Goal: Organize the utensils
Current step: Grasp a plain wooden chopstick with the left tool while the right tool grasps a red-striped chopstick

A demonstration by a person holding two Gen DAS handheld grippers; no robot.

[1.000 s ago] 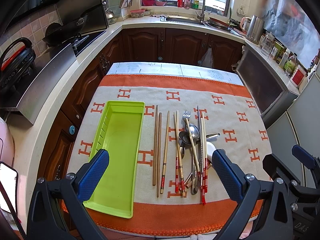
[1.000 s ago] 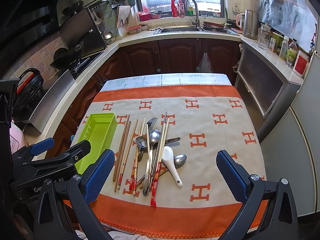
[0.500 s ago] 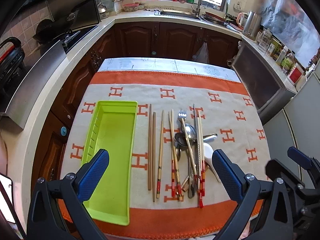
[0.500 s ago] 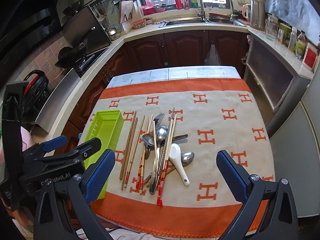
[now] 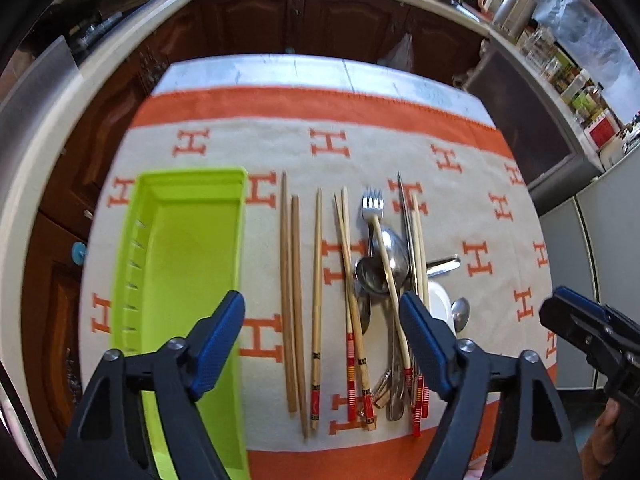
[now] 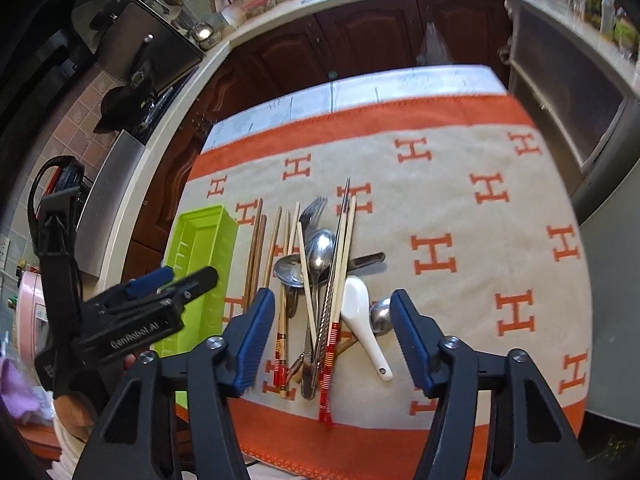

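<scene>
An empty lime-green tray (image 5: pixel 188 256) lies on the left of the cloth. To its right lie two brown chopsticks (image 5: pixel 289 300) and several red-tipped bamboo chopsticks (image 5: pixel 348 280). A pile beside them holds a fork (image 5: pixel 372 204), metal spoons (image 5: pixel 386 256) and a white ceramic spoon (image 6: pixel 364 320). My left gripper (image 5: pixel 320 308) hovers over the chopsticks, jaws closing with nothing pressed between the pads. My right gripper (image 6: pixel 332 304) hangs above the utensil pile (image 6: pixel 320 264), jaws also closing on nothing. Each gripper shows at the edge of the other's view.
The beige cloth with orange H marks (image 5: pixel 360 148) covers a small table, orange border at the near edge. Dark wooden cabinets (image 5: pixel 320 28) and a pale counter ring the far side and left. A grey appliance (image 6: pixel 568 120) stands to the right.
Both grippers have dropped toward the table and tilted further down, so the utensils look larger. Both pairs of jaws have narrowed from wide open.
</scene>
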